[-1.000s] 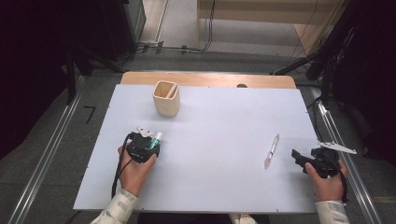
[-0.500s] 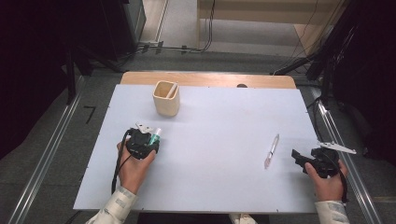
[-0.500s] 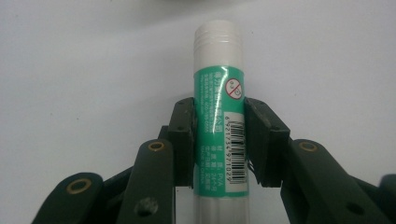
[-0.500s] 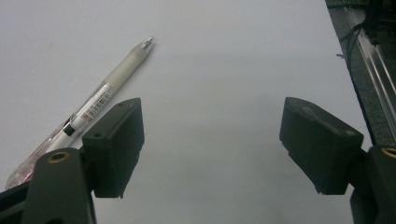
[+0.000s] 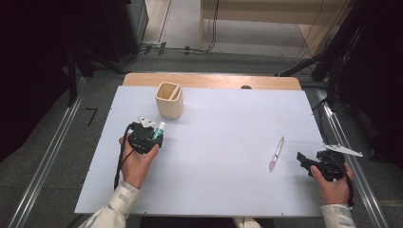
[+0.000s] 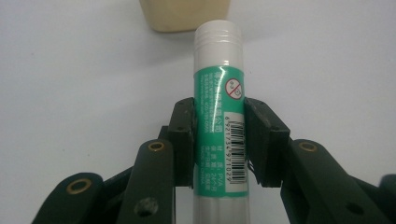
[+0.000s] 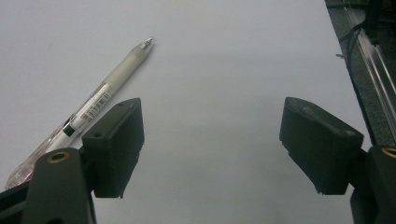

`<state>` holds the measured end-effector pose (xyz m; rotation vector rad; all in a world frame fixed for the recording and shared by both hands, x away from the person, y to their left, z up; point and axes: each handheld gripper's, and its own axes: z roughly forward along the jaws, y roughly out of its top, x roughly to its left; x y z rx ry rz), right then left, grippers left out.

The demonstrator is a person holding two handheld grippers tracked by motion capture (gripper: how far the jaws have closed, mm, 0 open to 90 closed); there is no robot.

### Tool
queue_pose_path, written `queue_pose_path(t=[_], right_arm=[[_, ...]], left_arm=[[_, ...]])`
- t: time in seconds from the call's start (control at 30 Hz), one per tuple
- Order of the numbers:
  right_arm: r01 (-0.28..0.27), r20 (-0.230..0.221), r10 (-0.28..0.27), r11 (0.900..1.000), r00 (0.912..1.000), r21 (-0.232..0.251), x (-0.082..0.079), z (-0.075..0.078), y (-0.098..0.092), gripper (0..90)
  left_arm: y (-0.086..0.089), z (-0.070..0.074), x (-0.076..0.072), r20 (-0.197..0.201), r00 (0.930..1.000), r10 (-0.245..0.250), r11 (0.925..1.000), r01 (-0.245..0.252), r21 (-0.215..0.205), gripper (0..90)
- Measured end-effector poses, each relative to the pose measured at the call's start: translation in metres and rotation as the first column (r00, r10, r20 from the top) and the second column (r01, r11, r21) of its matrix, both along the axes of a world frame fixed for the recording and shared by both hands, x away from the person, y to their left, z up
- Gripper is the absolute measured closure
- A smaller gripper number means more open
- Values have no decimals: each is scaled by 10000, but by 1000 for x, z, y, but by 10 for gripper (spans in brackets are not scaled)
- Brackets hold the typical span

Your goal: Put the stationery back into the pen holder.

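1 barcoded glue stick (image 6: 219,135), left tongs (image 6: 219,140).

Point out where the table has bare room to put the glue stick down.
Bare: the wide middle between the left gripper holding the glue stick and the pen, plus the far right stretch. Tighter near the beige cup.

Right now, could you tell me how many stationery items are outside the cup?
2: a glue stick clamped in the left gripper, and a pen lying on the table near the right gripper. The cup may hide more.
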<state>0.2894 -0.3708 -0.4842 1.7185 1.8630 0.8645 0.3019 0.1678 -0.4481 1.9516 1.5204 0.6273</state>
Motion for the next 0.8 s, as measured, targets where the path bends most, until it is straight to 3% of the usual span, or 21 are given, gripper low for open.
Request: queue_pose_path(t=[0.8], right_arm=[[19,-30,-19,10000,10000,24,0,0,0,206]], left_arm=[[-2,17,26,178,9998,-91,9999,93,-93,660]])
